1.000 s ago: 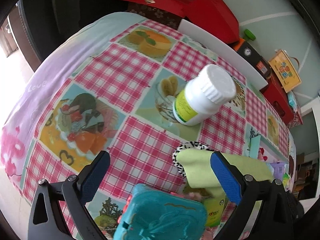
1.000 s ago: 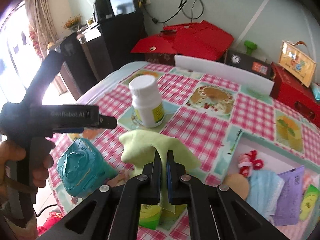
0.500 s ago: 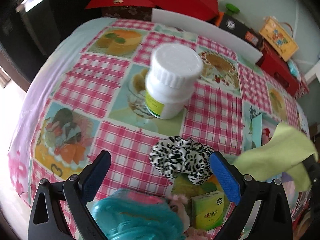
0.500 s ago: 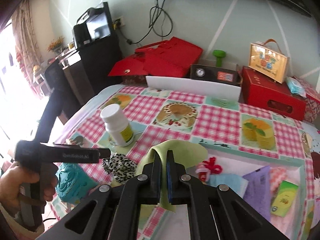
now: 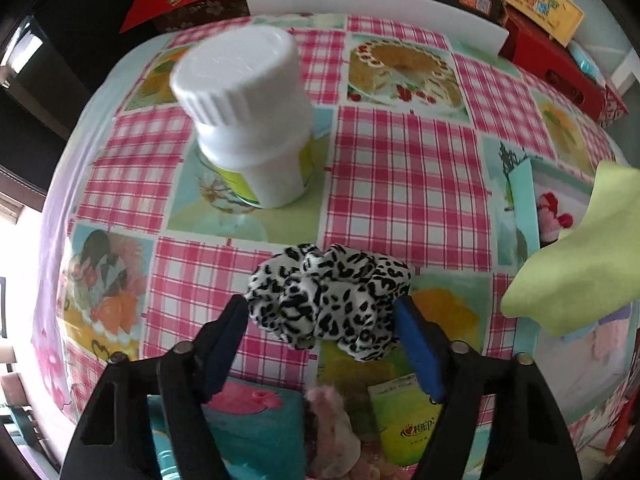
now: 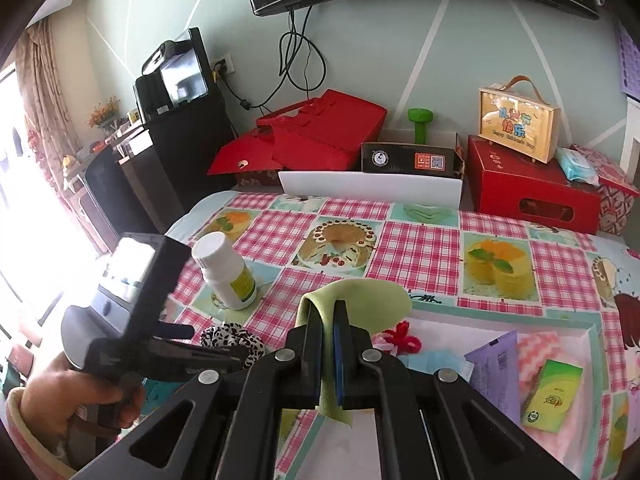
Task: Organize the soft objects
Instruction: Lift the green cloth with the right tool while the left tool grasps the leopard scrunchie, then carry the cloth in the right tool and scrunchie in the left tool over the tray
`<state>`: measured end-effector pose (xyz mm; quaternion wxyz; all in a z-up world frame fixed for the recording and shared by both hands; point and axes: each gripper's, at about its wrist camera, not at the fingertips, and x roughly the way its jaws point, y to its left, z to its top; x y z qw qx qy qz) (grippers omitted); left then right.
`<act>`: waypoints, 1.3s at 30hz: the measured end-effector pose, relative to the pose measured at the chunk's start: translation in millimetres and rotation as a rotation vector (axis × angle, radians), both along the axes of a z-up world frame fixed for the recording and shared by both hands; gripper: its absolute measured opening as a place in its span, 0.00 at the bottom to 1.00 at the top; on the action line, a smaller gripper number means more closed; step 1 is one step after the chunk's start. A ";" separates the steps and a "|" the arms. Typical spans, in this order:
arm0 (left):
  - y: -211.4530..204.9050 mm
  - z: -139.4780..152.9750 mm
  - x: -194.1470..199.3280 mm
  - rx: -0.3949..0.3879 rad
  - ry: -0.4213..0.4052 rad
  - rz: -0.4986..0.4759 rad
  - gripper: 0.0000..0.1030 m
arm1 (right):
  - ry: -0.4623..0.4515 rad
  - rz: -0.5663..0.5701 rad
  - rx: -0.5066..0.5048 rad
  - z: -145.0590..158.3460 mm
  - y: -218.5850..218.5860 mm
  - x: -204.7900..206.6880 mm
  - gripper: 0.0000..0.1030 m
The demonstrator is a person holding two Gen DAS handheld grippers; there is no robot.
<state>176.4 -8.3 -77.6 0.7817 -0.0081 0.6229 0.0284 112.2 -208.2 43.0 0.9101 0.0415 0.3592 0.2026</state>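
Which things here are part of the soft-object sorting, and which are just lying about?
In the job:
- leopard-print scrunchie, between the closing left gripper fingers
- green cloth, clamped in the right gripper
- teal tray holding sorted items

Lying about:
- white pill bottle
- red boxes
- green dumbbell

Left tongs (image 5: 322, 312) now astride scrunchie (image 5: 328, 300)

Green cloth (image 6: 360, 300) pinched in right gripper (image 6: 328, 320) jaws, seemingly above tray (image 6: 560, 320).
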 end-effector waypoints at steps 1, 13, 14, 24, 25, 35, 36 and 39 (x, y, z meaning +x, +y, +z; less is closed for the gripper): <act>-1.6 -2.1 0.2 0.003 0.005 -0.002 0.71 | 0.002 -0.003 0.003 -0.3 -1.2 0.3 0.05; -16.6 -6.5 -1.0 -0.036 -0.032 -0.018 0.37 | 0.003 -0.027 0.031 1.1 -12.6 0.7 0.05; -17.9 -4.3 -1.4 -0.043 -0.041 -0.019 0.37 | 0.002 -0.029 0.034 1.5 -14.0 0.8 0.05; -12.8 43.2 -13.8 -0.100 -0.181 0.012 0.35 | -0.029 -0.058 0.064 11.5 -26.7 -3.4 0.05; -9.8 49.7 -16.8 -0.107 -0.196 0.011 0.35 | -0.037 -0.062 0.066 14.3 -28.1 -4.6 0.05; -23.6 108.4 -33.3 -0.175 -0.386 -0.022 0.35 | -0.123 -0.110 0.095 40.8 -47.7 -20.6 0.05; -26.5 113.5 -35.1 -0.183 -0.402 -0.026 0.35 | -0.137 -0.120 0.100 45.0 -52.2 -23.5 0.05; -37.5 122.2 -37.2 -0.203 -0.434 -0.053 0.35 | -0.167 -0.149 0.105 53.9 -64.6 -30.5 0.05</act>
